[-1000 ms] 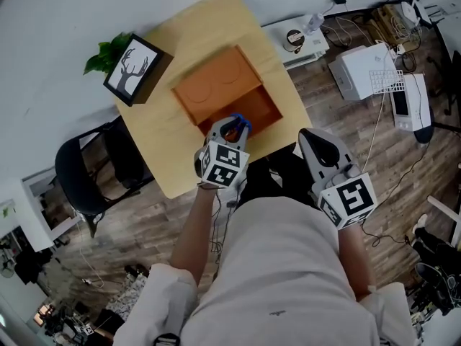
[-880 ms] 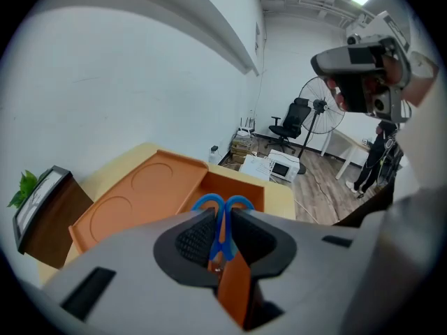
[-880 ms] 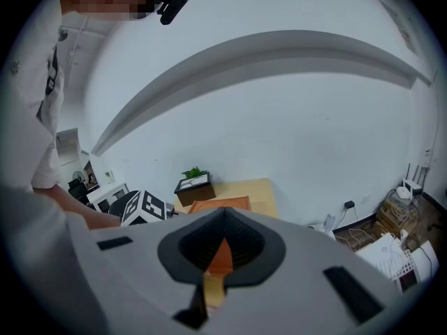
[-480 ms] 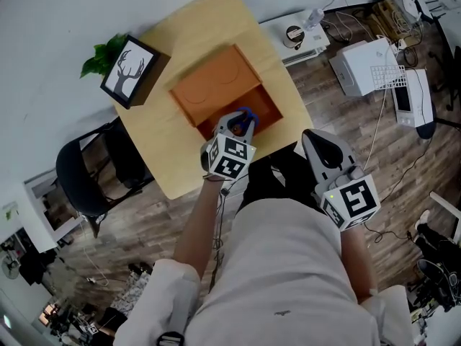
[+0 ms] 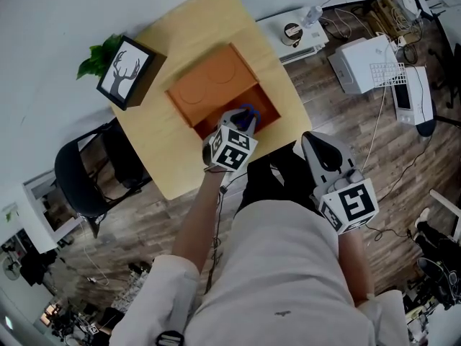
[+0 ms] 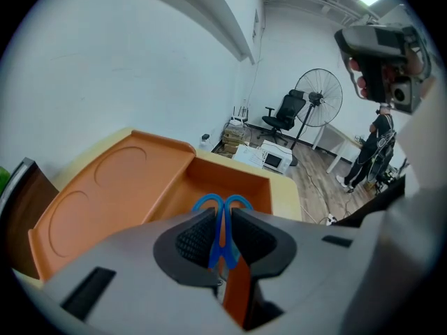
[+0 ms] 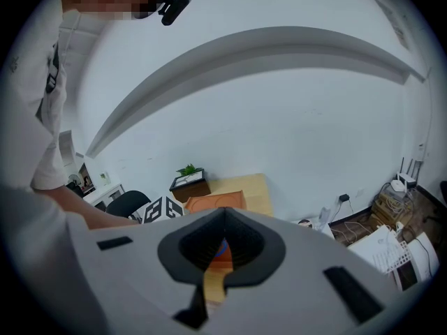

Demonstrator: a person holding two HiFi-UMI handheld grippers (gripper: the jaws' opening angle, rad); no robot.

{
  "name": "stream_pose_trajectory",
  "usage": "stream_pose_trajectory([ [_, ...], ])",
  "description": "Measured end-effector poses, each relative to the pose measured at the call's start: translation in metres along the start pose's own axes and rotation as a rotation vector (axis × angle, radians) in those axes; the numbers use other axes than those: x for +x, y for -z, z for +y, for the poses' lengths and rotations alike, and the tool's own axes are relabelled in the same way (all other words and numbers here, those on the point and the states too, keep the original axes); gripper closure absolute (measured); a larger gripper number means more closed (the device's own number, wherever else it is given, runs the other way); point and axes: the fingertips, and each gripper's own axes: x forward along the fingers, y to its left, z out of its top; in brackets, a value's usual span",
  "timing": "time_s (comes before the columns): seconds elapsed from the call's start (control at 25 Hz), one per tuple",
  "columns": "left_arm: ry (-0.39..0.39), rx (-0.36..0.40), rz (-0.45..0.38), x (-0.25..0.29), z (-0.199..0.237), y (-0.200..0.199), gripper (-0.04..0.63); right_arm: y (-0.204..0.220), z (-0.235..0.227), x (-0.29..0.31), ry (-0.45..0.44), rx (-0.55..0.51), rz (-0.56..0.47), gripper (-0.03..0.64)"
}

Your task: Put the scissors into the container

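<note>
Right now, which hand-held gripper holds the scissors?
The left hand-held gripper, above the orange container: blue scissors sit between its jaws. The right hand-held gripper holds nothing.

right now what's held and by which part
Left hand-held gripper clamps the blue scissors by the handles, below the loops; right hand-held gripper holds nothing.

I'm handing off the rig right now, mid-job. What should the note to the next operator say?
Left gripper: shut on the scissors, over the open compartment of the orange container.
Right gripper: shut, empty, off the table, near the person.
Done: scissors gripped and at the container.
Left: lower them in, open the jaws, withdraw.
</note>
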Motion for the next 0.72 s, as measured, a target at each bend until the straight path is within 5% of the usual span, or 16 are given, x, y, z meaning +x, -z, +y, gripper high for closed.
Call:
stream_pose_trajectory([
  [0.72,0.017,-0.029,0.069,0.024,-0.003,0.018,0.522,0.005,-0.002,-0.005,0.012,0.014,0.011,0.618],
])
